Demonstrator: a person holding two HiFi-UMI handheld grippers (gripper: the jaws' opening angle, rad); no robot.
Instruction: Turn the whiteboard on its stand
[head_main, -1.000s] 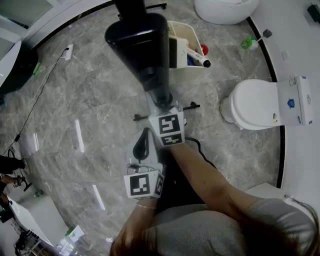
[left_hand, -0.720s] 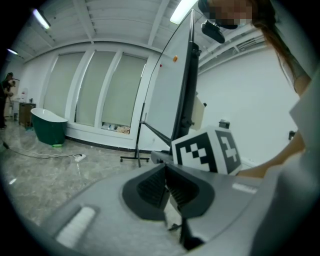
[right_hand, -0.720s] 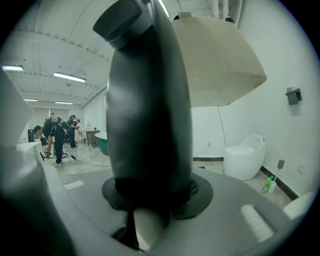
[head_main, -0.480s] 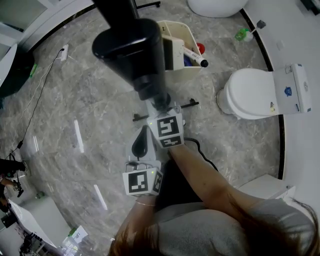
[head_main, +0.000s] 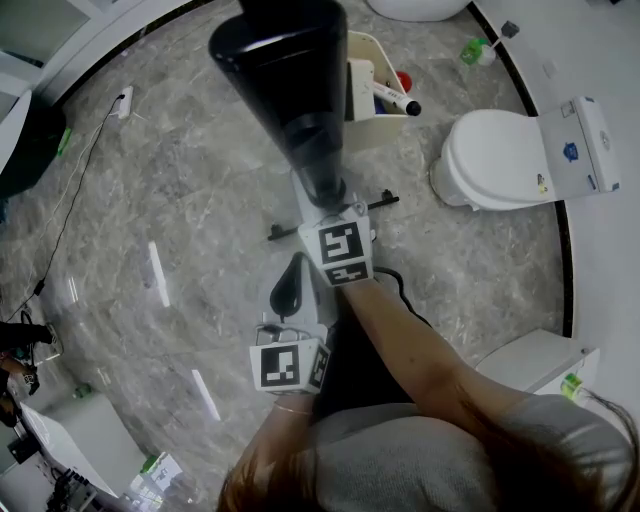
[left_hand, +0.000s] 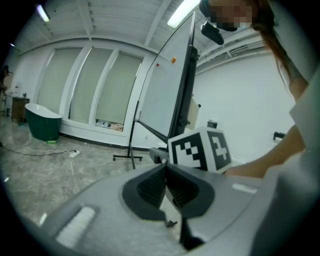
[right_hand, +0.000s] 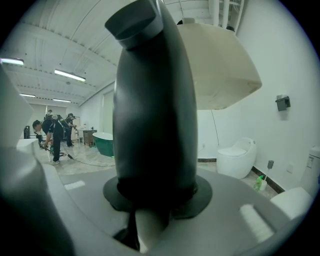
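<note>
Black edging of the whiteboard (head_main: 290, 80) filled the top of the head view, left of the toilet (head_main: 500, 160), with its cream marker tray (head_main: 375, 85) on the toilet's side. The right gripper (head_main: 330, 200) reached in at that edge. The left gripper (head_main: 285, 290) hung farther from the toilet, touching nothing.

In the left gripper view its pads met with nothing between them. The whiteboard stood almost edge-on, long axis upright and slightly tilted.

In the right gripper view the black edge rose upright between the jaws, which had just been closing and seemingly pressed on it. The tray side faced the toilet. I judged the grip taken and the turn barely under way, with most of the swing left.
</note>
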